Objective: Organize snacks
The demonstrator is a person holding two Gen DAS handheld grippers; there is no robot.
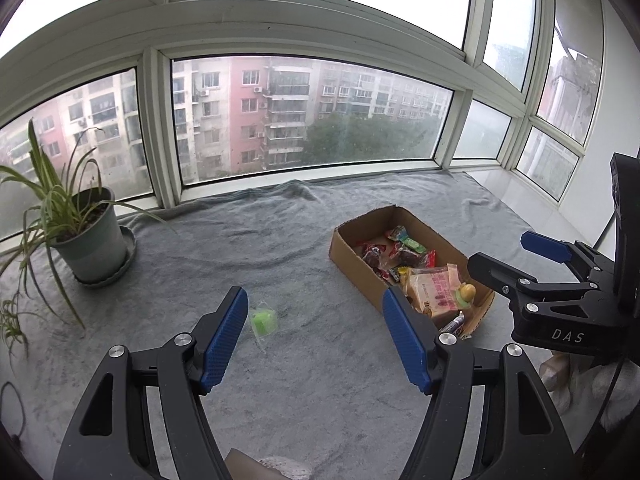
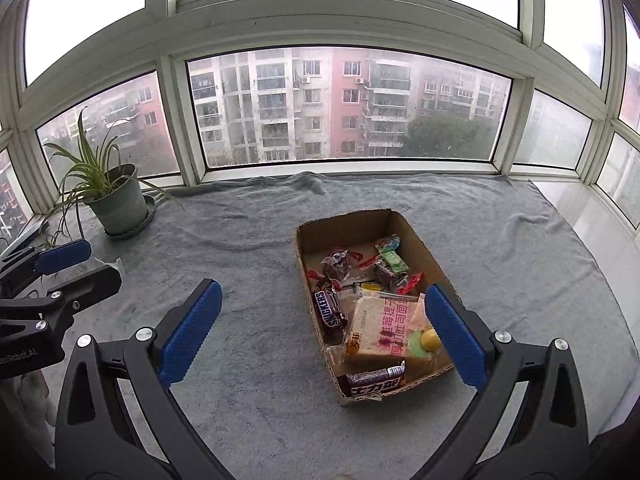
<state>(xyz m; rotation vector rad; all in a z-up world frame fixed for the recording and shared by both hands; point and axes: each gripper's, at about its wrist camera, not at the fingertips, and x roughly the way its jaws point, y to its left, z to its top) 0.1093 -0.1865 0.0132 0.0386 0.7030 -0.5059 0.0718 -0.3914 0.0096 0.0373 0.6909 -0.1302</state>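
A brown cardboard box [image 2: 352, 224] sits on the grey towel and holds several wrapped snacks: a Snickers bar [image 2: 329, 311], a bread pack [image 2: 380, 330], small candies and a yellow-green sweet [image 2: 425, 342]. The box also shows in the left wrist view [image 1: 354, 264]. A green sweet in a clear wrapper [image 1: 263, 321] lies alone on the towel, just right of my left gripper's left finger. My left gripper [image 1: 314, 338] is open and empty above the towel. My right gripper [image 2: 324, 332] is open and empty, hovering over the box's near left part. It also shows in the left wrist view [image 1: 516, 254].
A potted spider plant [image 1: 90, 236] stands at the far left by the window; it also shows in the right wrist view [image 2: 118, 200]. The grey towel [image 1: 280, 240] covers the sill. Window frames run along the back and right. A bare white ledge [image 2: 592, 232] lies right of the towel.
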